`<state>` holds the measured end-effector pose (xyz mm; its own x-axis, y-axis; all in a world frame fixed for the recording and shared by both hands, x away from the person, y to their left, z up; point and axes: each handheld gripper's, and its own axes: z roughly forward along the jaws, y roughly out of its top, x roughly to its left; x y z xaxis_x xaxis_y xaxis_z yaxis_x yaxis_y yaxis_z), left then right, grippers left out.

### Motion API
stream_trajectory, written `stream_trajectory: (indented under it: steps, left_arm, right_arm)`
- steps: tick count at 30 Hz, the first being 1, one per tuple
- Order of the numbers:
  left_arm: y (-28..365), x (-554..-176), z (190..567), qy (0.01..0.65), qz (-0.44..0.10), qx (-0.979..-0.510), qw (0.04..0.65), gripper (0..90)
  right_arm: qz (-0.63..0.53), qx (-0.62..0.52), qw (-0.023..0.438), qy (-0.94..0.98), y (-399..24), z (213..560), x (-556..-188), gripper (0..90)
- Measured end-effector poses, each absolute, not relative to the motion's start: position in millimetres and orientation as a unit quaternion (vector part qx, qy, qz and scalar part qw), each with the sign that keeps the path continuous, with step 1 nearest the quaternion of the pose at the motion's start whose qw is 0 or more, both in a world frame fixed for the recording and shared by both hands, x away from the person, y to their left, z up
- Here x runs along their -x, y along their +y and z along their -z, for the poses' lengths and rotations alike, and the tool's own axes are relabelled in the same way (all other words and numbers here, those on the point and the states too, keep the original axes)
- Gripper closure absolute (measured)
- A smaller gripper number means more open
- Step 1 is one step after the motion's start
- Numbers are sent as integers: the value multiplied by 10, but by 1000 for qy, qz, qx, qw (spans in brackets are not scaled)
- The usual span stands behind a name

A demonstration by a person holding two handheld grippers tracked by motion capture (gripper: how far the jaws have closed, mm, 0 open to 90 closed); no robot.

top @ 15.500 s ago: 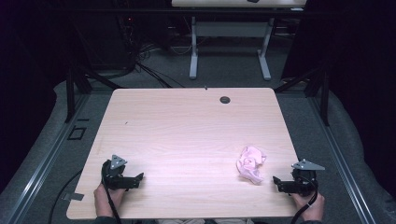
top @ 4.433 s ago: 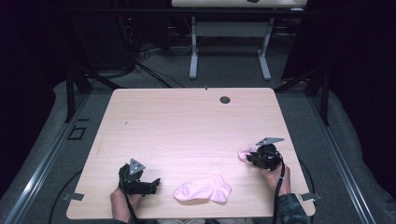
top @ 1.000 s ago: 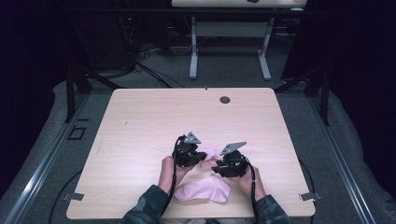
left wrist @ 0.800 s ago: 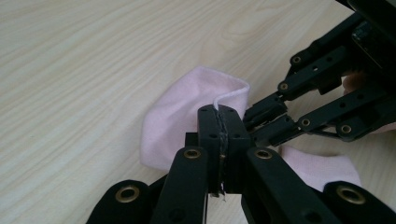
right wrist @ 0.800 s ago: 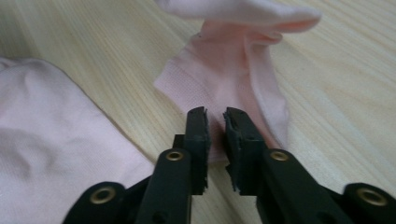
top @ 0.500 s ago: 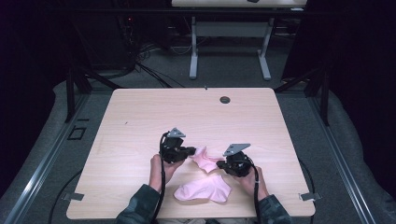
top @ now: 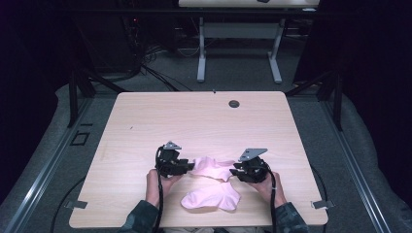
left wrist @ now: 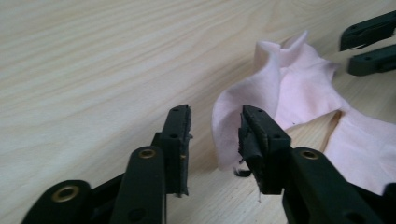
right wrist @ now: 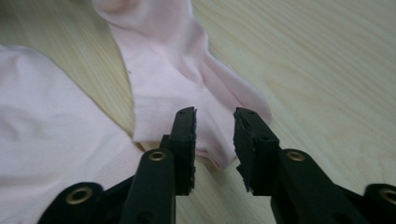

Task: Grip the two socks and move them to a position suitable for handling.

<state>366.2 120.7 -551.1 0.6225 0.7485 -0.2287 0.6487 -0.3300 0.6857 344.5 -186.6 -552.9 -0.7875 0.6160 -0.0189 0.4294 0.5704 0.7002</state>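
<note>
Two pink socks lie on the pale wooden table (top: pixel 145 126). One sock (top: pixel 212 167) is spread between my grippers; the other sock (top: pixel 211 198) lies flat nearer the front edge. My left gripper (top: pixel 188 167) (left wrist: pixel 215 112) has just been opening; the sock's raised cuff edge (left wrist: pixel 224 126) stands between its jaws, unpressed. My right gripper (top: pixel 235 173) (right wrist: pixel 215 113) has also just been opening, and it hovers over the sock's other end (right wrist: pixel 205 93) without clamping it. In the left gripper view, the right gripper's jaws appear at the top right.
A round cable hole (top: pixel 234 103) sits near the table's back edge. The far and left parts of the tabletop are bare wood. Behind the table stand the legs of another desk (top: pixel 201 53) and cables on the dark floor.
My left gripper has moved left and toward the front edge, drawing the upper sock out flat. The right gripper has hardly shifted. Both now have their jaws apart around the sock's ends.
</note>
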Motion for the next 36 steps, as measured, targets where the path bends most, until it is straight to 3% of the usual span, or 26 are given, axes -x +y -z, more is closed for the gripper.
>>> stream_trajectory:
  steps: [5, 10, 13, 15, 17, 25, 32, 36]
  left_arm:
    - [1258, -3618, 5474, 431, -87, -809, 389, 491]
    - [1236, -3560, 5444, 412, -104, -819, 385, 457]
    - [1201, -3539, 5446, 398, -107, -828, 380, 450]
    - [1177, -3534, 5457, 390, -105, -831, 383, 453]
    - [1145, -3523, 5459, 377, -104, -838, 381, 455]
    - [868, -3437, 5450, 308, -117, -865, 380, 439]
    - [549, -3418, 5475, 249, -106, -891, 364, 485]
    - [458, -3437, 5482, 231, -97, -892, 376, 729]
  right_arm:
    - [-355, -267, 106, 890, -1731, 5479, -3403, 574]
    - [-329, -266, 76, 903, -1586, 5597, -3471, 526]
    - [-319, -275, 69, 904, -1553, 5665, -3508, 613]
    - [-320, -282, 66, 902, -1563, 5663, -3522, 745]
    - [-326, -284, 64, 900, -1576, 5670, -3534, 810]
    - [-360, -294, 34, 885, -1651, 5511, -3541, 835]
    - [-379, -288, 27, 879, -1675, 5347, -3524, 837]
    - [-383, -290, 23, 877, -1702, 5315, -3513, 836]
